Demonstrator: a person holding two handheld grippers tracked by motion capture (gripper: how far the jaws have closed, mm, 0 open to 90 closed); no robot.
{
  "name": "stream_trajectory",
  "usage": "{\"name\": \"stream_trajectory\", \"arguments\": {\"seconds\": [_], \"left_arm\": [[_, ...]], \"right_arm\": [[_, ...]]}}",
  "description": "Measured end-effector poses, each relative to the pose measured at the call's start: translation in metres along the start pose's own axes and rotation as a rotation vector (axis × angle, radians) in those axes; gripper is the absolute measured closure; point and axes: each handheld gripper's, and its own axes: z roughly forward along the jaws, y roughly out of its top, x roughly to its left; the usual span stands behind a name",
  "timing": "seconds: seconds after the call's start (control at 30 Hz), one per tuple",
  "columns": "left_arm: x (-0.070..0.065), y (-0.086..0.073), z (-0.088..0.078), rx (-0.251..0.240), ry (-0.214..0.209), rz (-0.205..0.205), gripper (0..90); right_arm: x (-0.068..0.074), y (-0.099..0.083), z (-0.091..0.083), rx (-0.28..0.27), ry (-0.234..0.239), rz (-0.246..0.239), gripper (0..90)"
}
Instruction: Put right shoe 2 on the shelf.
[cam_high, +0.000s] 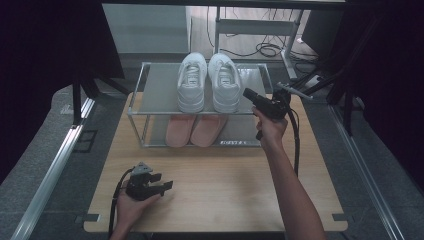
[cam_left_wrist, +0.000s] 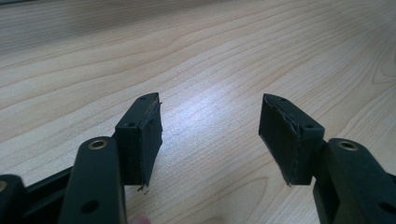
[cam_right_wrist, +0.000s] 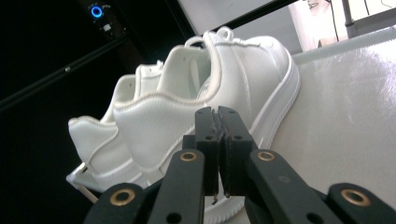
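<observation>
A pair of white sneakers stands on the top shelf of a low metal rack (cam_high: 136, 107), the left shoe (cam_high: 191, 82) beside the right shoe (cam_high: 224, 82). My right gripper (cam_high: 248, 93) hovers just right of the right shoe, pointing at its side. In the right gripper view its jaws (cam_right_wrist: 215, 112) are pressed together with nothing between them, close in front of the nearer sneaker (cam_right_wrist: 252, 79); the other sneaker (cam_right_wrist: 93, 135) sits behind it. My left gripper (cam_high: 167, 186) rests low over the wooden table (cam_high: 225, 185) at the front left, jaws (cam_left_wrist: 212, 102) wide apart and empty.
A pair of pink slippers (cam_high: 197, 131) lies on the rack's lower shelf. Bare shelf surface (cam_right_wrist: 345, 116) stretches right of the sneakers. Black stands and cables crowd the far right (cam_high: 310, 80). Metal rails run along both sides of the table.
</observation>
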Motion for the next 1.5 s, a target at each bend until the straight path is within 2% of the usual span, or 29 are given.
{"name": "stream_trajectory", "arguments": {"seconds": [0.5, 0.73, 1.17, 1.27, 1.43, 1.5], "left_arm": [[-0.001, 0.0, 0.002, 0.006, -0.002, 0.006, 39.9], [-0.001, 0.0, 0.002, 0.006, -0.002, 0.006, 39.8], [0.0, 0.0, 0.002, 0.004, -0.002, 0.006, 39.8], [-0.001, 0.0, 0.002, 0.007, -0.001, 0.007, 39.8], [0.0, 0.0, 0.001, -0.001, -0.001, 0.005, 39.8], [0.0, 0.0, 0.0, 0.001, 0.0, 0.004, 39.8]], "right_arm": [[-0.001, -0.019, 0.008, 0.064, 0.015, -0.027, 89.7], [0.0, -0.019, 0.009, 0.066, 0.021, -0.026, 89.8], [0.011, -0.023, 0.015, 0.063, 0.039, -0.03, 89.9], [0.012, -0.025, 0.018, 0.071, 0.064, -0.011, 89.9], [0.021, -0.028, 0.025, 0.08, 0.087, -0.017, 89.9], [0.024, -0.03, 0.026, 0.082, 0.082, -0.024, 89.9]]}}
